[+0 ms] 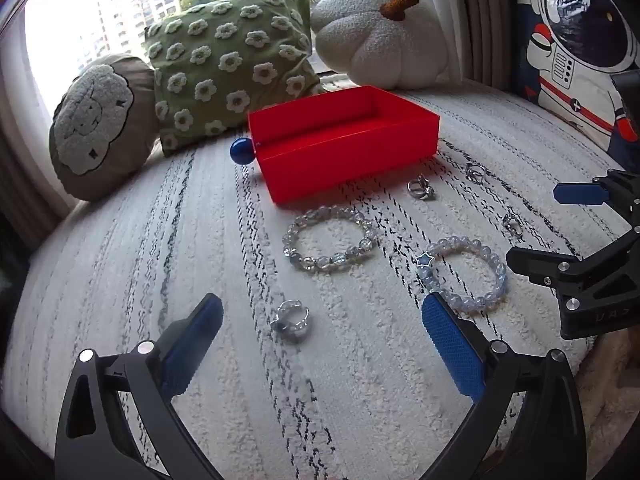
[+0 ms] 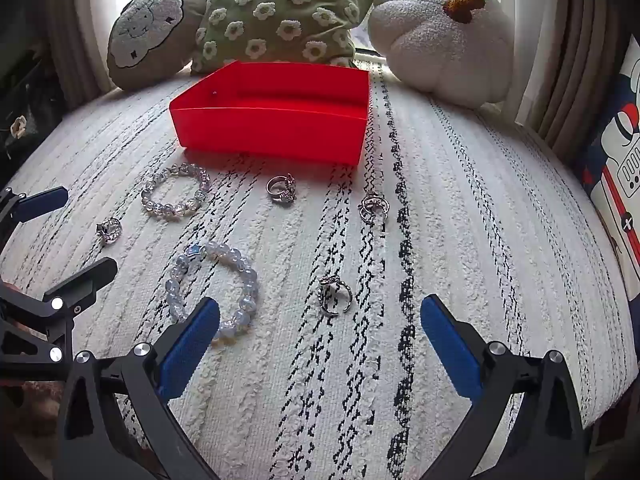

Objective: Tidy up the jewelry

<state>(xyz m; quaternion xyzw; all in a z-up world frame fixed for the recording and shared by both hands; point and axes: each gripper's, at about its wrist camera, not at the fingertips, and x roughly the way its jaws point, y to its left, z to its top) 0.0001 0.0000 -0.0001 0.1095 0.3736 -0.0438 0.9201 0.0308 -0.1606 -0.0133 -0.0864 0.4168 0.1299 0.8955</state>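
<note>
A red open box (image 1: pixel 344 140) (image 2: pixel 276 128) stands at the back of the white rug. In front of it lie a clear-bead bracelet (image 1: pixel 330 244) (image 2: pixel 176 192), a pale blue bracelet with a star charm (image 1: pixel 464 274) (image 2: pixel 212 292), and several silver rings. My left gripper (image 1: pixel 322 316) is open, with one ring (image 1: pixel 291 320) (image 2: pixel 108 230) between its fingers. My right gripper (image 2: pixel 320 316) is open, with another ring (image 2: pixel 335 294) (image 1: pixel 513 225) between its fingers. The right gripper also shows in the left wrist view (image 1: pixel 560 232), and the left gripper in the right wrist view (image 2: pixel 76 236).
Two more rings (image 2: pixel 282 189) (image 2: pixel 373 208) lie near the box front. A blue ball (image 1: pixel 242 151) sits at the box's left corner. A round sheep cushion (image 1: pixel 100 124), a green flower cushion (image 1: pixel 232 64) and a white pumpkin cushion (image 1: pixel 380 36) line the back; an astronaut cushion (image 1: pixel 580 48) is at right.
</note>
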